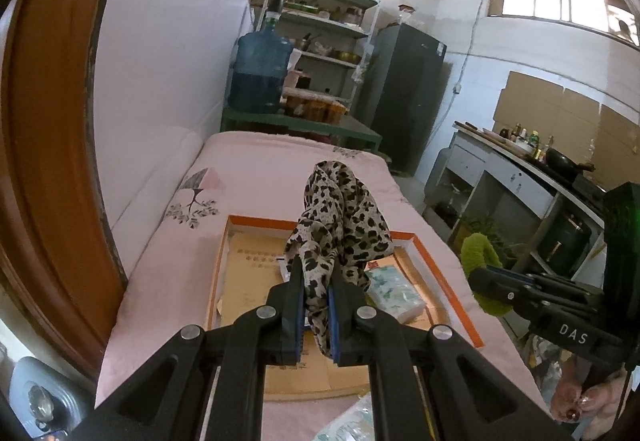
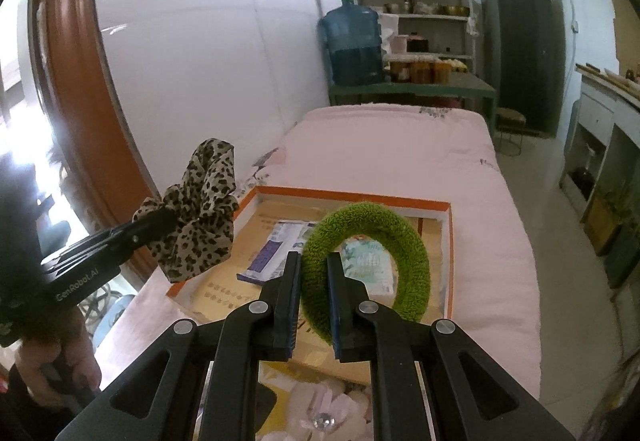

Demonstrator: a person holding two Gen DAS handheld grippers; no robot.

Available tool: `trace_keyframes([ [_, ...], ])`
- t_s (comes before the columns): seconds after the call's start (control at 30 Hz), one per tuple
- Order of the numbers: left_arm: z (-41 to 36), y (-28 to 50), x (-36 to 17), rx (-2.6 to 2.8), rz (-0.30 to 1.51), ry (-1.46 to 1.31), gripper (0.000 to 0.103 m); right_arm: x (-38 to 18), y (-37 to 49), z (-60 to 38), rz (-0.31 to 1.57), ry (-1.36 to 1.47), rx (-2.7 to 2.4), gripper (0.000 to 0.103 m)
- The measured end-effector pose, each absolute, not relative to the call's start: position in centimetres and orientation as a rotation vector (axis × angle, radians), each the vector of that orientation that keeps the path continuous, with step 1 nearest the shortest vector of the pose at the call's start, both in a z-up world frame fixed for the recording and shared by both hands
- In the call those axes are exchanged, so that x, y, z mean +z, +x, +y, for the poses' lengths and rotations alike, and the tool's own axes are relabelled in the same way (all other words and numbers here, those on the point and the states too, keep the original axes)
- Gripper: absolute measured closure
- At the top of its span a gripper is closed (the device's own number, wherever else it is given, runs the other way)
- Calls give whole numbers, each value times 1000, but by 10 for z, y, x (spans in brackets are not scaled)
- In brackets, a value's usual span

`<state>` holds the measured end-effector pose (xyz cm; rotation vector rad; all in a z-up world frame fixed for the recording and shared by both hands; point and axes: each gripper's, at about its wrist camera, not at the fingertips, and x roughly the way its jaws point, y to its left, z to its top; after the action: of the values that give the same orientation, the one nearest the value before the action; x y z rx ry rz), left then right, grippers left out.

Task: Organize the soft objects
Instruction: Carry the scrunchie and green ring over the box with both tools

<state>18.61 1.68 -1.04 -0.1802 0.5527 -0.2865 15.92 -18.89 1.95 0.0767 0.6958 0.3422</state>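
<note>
Pinching a limp leopard-print fabric scrunchie (image 1: 340, 217) at frame centre, my left gripper (image 1: 316, 281) is clamped; my right gripper (image 2: 314, 273) squeezes a springy green terry hair ring (image 2: 372, 261) above the orange-rimmed shallow box (image 2: 448, 225); both feel feather-light.

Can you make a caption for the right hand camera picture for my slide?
Right gripper pinches a fuzzy green ring above the orange-rimmed box, while the left gripper holds a leopard-print scrunchie.

- Left gripper (image 1: 316, 281): matte black linkage arms with round silver pivot pins, blue pads lining its fingers (image 1: 335, 315); white "GenRobot.AI" lettering on its side.
- Right gripper (image 2: 314, 277): the same black build; white "DAS" marking.
- Fingernails look dark-polished, though blurred.
</note>
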Motion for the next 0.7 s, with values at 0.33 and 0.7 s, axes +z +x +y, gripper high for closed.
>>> trace_keyframes([
  [0.33,23,208,-34,-261,611,-203,94,0,185,-187,746,90,353,90],
  [0.7,32,224,-57,-242,661,-223,94,-22,204,-180,795,89,365,90],
])
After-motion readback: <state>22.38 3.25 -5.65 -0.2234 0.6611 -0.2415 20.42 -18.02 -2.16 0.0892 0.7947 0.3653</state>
